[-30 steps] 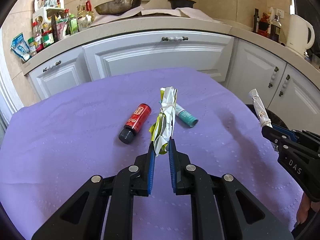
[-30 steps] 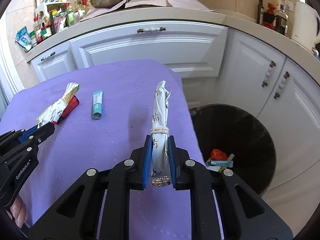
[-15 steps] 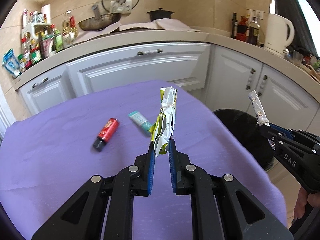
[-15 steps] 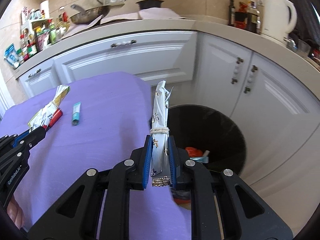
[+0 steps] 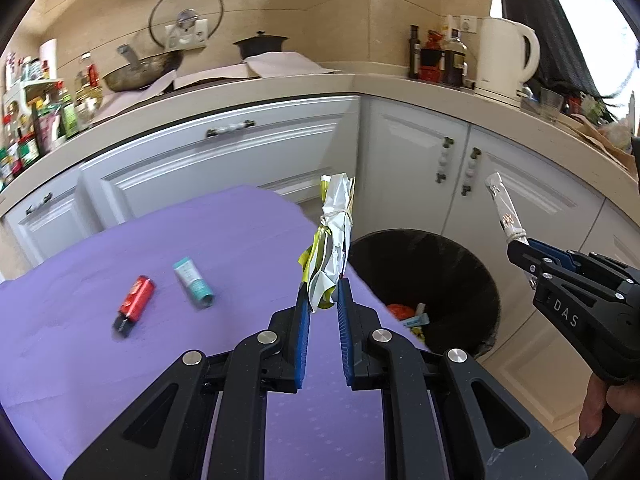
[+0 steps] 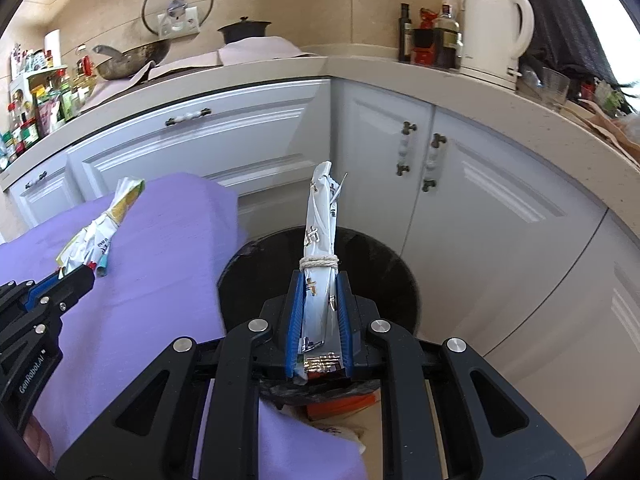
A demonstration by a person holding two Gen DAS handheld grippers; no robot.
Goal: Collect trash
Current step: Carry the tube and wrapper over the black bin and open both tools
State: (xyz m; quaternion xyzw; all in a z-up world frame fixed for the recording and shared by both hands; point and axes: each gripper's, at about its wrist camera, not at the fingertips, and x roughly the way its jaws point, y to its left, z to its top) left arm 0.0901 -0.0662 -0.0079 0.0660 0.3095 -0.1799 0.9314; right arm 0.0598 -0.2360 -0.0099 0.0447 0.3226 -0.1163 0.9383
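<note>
**Asker:** What has just changed?

**Me:** A second ago both my tongs were over the purple-covered worktop (image 5: 120, 360). They have swung right since then. My right tongs (image 6: 319, 308) now hang over the round black trash bin (image 6: 384, 256) on the floor, where before the bin sat off to the side. My left tongs (image 5: 322, 312) have come to the worktop's edge, with the bin just beyond.

**Asker:** What are they holding?

**Me:** The right pair is clamped on a white printed wrapper roll tied with string (image 6: 320, 232), standing upright between the blue pads. The left pair pinches a crumpled white and yellow wrapper bundle bound with a rubber band (image 5: 334, 240), gripped only at its lower end.

**Asker:** What does that mean for the job?

**Me:** I judge the carry nearly over; the right roll looks ready to drop, the left needs a little more travel. The bin already has scraps inside.

**Asker:** Anything left?

**Me:** Yes, a small red bottle with a black cap (image 5: 134, 306) and a teal tube (image 5: 193, 284) lie apart on the worktop.
</note>
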